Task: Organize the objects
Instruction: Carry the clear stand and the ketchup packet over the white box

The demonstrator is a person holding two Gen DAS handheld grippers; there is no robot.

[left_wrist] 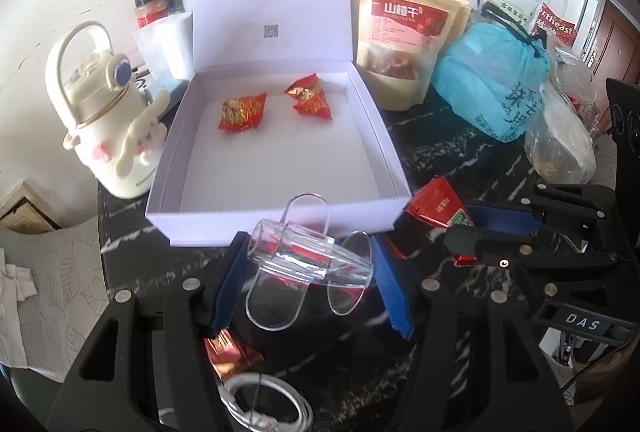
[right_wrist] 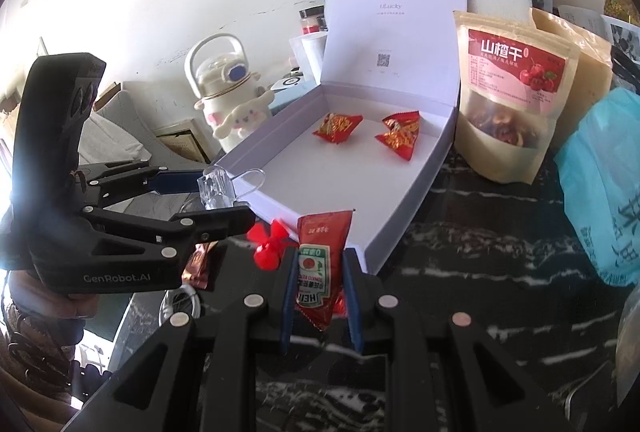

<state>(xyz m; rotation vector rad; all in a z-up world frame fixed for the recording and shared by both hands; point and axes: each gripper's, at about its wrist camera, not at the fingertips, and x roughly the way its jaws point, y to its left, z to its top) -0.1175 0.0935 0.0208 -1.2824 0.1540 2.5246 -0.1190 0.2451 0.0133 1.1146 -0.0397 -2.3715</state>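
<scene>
Before the open white box (left_wrist: 362, 120), both grippers held cargo — the left gripper (left_wrist: 304, 272) clamped a clear clip (left_wrist: 308, 256), the right gripper (right_wrist: 320, 284) a ketchup sachet (right_wrist: 320, 268) — presumably bound inside.

Open box (left_wrist: 276, 160) on the worktop (left_wrist: 460, 160), lid upright at the rear. Inside the box, toward its back: two snack packets (left_wrist: 240, 111) (left_wrist: 310, 97) side by side. Left of the box: kettle-shaped bottle (left_wrist: 108, 120). Right of the box: standing pouch (left_wrist: 404, 40), drawstring bag (left_wrist: 492, 80) beyond. Before the box: sachet (right_wrist: 318, 268), cable (left_wrist: 264, 404).
</scene>
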